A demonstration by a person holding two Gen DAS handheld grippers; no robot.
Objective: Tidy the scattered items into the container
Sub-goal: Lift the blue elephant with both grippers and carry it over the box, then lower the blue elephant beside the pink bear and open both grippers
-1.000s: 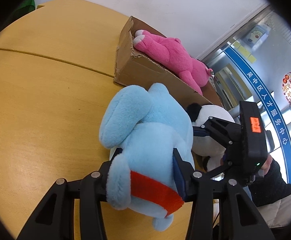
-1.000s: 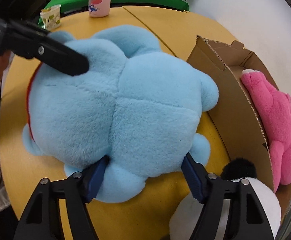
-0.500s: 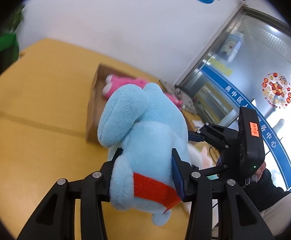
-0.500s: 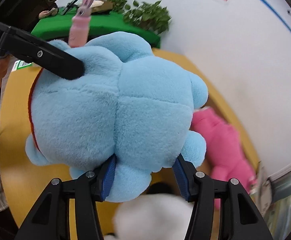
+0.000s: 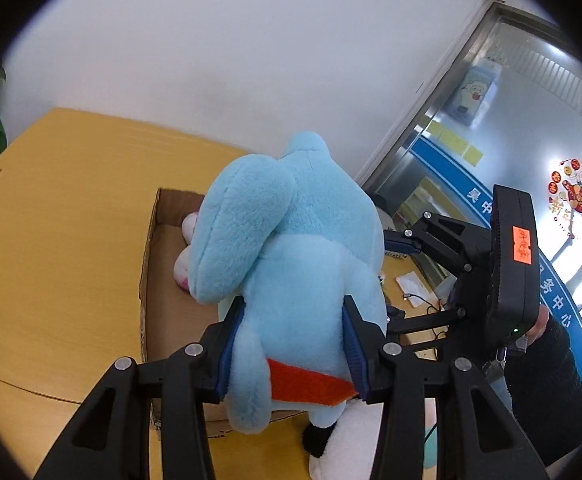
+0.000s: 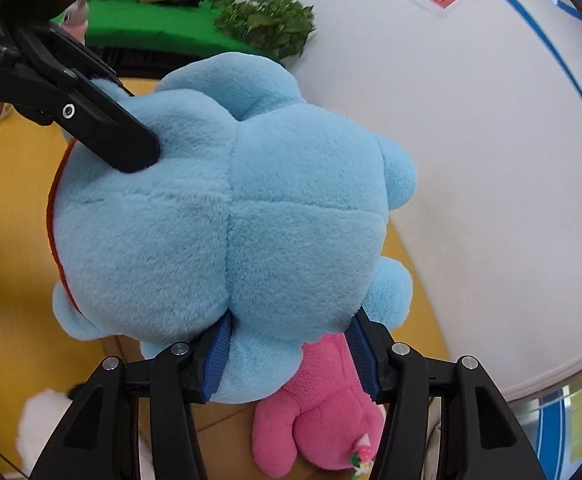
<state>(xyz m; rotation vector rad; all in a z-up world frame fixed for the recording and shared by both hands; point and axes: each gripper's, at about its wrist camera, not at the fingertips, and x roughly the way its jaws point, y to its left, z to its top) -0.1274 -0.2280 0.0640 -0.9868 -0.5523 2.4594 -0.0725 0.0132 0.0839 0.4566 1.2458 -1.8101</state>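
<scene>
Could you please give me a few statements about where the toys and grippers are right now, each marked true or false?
1. Both grippers are clamped on the blue plush toy. True: the left gripper and the right gripper each squeeze it between their pads.
2. The cardboard box is empty. False: a pink plush toy lies in it.
3. The blue plush toy has a red strip on it. True.
4. The blue plush toy rests flat on the wooden table. False: it hangs in the two grippers above the box and table.
5. A black-and-white plush toy lies outside the box. True, as far as the left wrist view shows.
</scene>
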